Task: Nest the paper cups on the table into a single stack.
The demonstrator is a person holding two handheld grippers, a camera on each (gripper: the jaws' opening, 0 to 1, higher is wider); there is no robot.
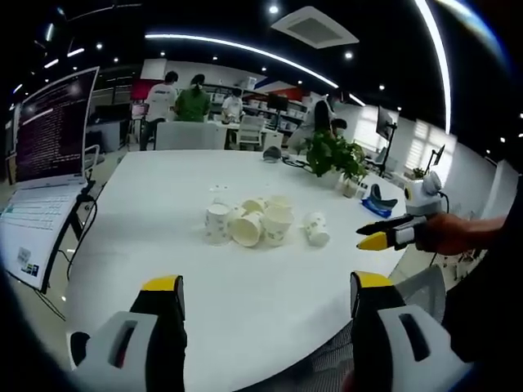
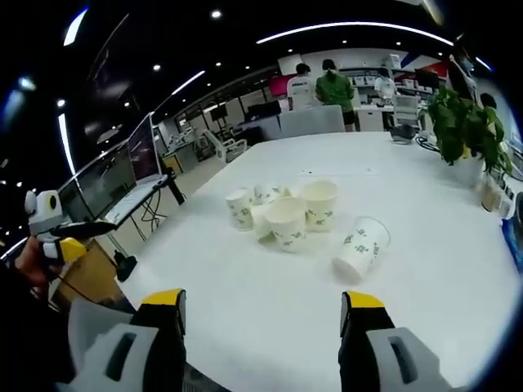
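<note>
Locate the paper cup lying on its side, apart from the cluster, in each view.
Left gripper view: tipped cup right of the cup cluster, centre frame.
Right gripper view: tipped cup lower right of the cluster.
Shared landmark: potted plant on the white table.

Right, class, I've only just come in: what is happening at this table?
A person holds a gripper in each hand above a white table. The left gripper and right gripper are both open and empty, short of the cups. A cluster of paper cups sits loose mid-table, some upright, some tipped, and one cup lying on its side rests apart from it. No cup is held yet, so stacking has not visibly begun.
</note>
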